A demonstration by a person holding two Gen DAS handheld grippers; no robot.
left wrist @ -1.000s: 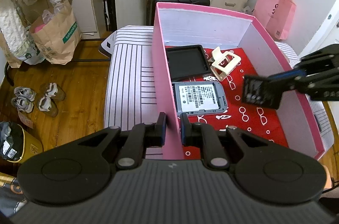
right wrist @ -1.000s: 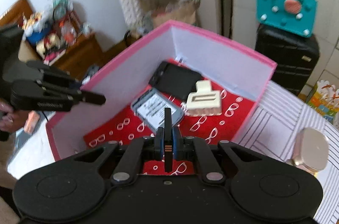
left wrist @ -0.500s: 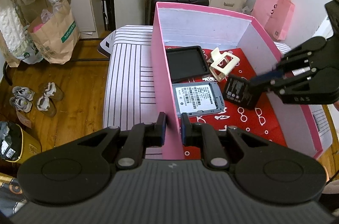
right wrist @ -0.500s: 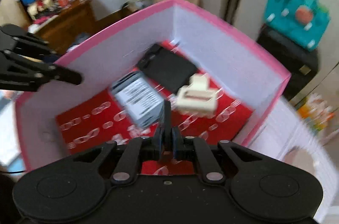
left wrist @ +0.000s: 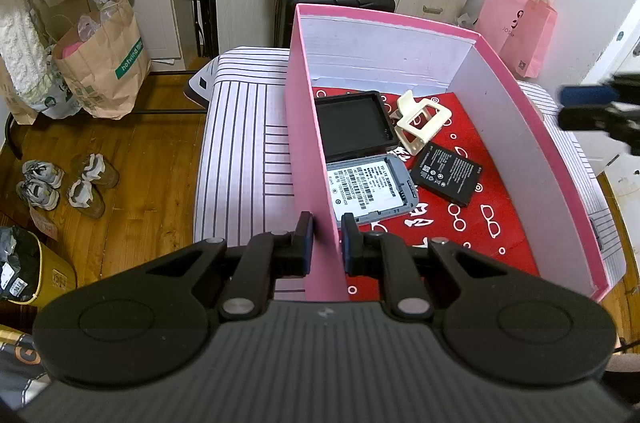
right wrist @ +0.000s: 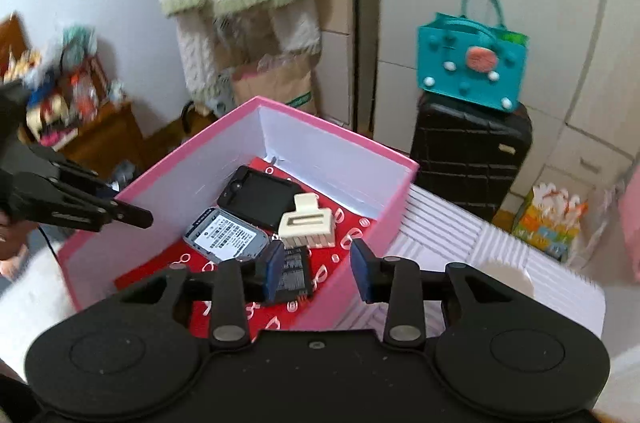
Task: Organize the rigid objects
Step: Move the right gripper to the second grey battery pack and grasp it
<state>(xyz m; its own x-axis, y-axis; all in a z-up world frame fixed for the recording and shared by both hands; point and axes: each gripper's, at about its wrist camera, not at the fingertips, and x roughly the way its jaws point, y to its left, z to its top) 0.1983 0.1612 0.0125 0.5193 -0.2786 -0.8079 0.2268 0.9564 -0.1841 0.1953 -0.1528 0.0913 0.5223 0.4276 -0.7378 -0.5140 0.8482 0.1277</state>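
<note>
My left gripper [left wrist: 325, 238] is clamped on the near left wall of the pink box [left wrist: 308, 127], one pad outside, one inside, pinching the cardboard. The box sits on a striped cushion [left wrist: 240, 151], taking up its right part.

My right gripper [right wrist: 318, 269] hangs above the box's right rim, its jaws opening with nothing between them; in the left wrist view it shows blurred at the right edge [left wrist: 596, 107], clear of the box.

Inside, on the red lining [left wrist: 472, 219] printed with white glasses, I count four things. One black tray-like case [left wrist: 352, 125] lies against the left wall toward the far corner. One grey device [left wrist: 370, 187], label side up, lies just in front of it, also along the left wall, its far edge touching the case. One cream hair claw clip [left wrist: 420, 123] rests beside the case near the far wall, tipped on its side. One flat black battery [left wrist: 446, 173] lies label up in the middle of the floor, just beside the clip and the grey device, touching neither gripper.

From my right wrist view the same four show: case [right wrist: 260, 197], grey device [right wrist: 226, 235], clip [right wrist: 306, 225], and battery [right wrist: 296, 275] nearest my fingers, partly hidden behind the left pad.

One box, four items in it.
</note>
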